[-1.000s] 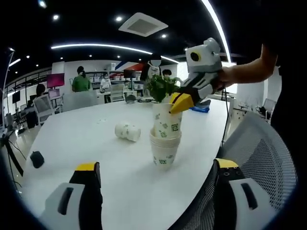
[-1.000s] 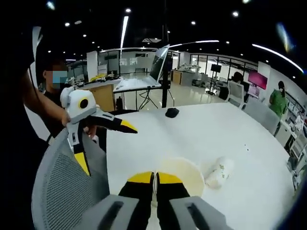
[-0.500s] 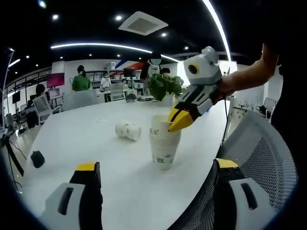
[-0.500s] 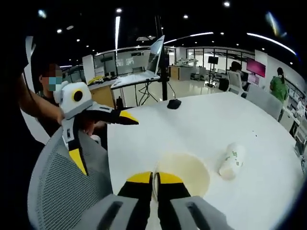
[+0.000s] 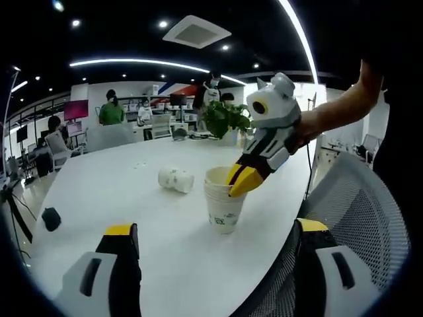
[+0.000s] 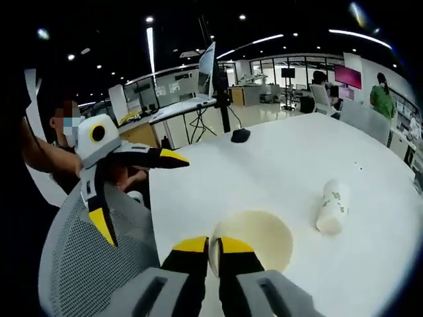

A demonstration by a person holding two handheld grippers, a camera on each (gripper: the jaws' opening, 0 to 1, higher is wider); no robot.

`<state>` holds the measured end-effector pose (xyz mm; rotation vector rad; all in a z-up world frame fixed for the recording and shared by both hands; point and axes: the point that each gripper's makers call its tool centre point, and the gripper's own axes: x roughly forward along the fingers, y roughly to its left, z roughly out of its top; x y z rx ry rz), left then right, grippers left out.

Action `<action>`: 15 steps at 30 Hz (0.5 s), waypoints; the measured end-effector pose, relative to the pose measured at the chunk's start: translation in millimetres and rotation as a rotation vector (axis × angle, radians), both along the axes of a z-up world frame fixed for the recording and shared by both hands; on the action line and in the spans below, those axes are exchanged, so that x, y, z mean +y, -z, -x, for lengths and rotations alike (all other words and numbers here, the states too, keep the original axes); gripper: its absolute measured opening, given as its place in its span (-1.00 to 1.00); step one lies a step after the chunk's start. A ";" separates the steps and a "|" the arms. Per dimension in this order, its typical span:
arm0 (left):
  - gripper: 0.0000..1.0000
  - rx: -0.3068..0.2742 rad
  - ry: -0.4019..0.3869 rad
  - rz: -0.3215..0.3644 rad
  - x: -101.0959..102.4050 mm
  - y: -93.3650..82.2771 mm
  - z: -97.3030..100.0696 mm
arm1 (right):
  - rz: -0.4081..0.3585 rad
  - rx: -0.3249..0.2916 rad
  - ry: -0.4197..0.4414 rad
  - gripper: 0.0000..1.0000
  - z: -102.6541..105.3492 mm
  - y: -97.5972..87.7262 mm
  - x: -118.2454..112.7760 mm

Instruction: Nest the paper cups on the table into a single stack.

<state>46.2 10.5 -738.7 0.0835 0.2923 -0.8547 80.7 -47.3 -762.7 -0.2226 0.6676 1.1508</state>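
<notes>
A stack of white paper cups (image 5: 221,205) with green print stands upright near the table's edge. My right gripper (image 5: 239,182) reaches in from the right and is shut on the rim of the top cup, which sits deep in the stack. In the right gripper view my right gripper (image 6: 213,246) pinches that rim, and the cup's open mouth (image 6: 258,231) lies just past the jaws. One more cup (image 5: 175,179) lies on its side further in on the table, the same lying cup (image 6: 332,206) at the right. My left gripper (image 5: 215,228) is wide open in front of the stack, apart from it; the left gripper (image 6: 139,193) holds nothing.
The round white table (image 5: 132,198) carries a black mouse (image 5: 51,219) at the left and a potted plant (image 5: 225,119) behind the stack. A grey mesh chair (image 5: 370,218) stands at the table's edge by the person's arm. People sit at desks far behind.
The right gripper has gone down with the top cup, which stood high in the stack and now sits deep in it. The left gripper has stayed open and still.
</notes>
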 end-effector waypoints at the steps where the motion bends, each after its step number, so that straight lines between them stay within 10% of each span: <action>1: 0.93 0.000 0.000 -0.001 0.1 0.3 -0.1 | -0.001 0.002 0.001 -0.95 0.3 0.6 0.0; 15: 0.93 -0.001 -0.003 -0.005 -0.5 -0.1 0.0 | -0.024 -0.009 -0.013 -0.84 4.8 -0.4 3.7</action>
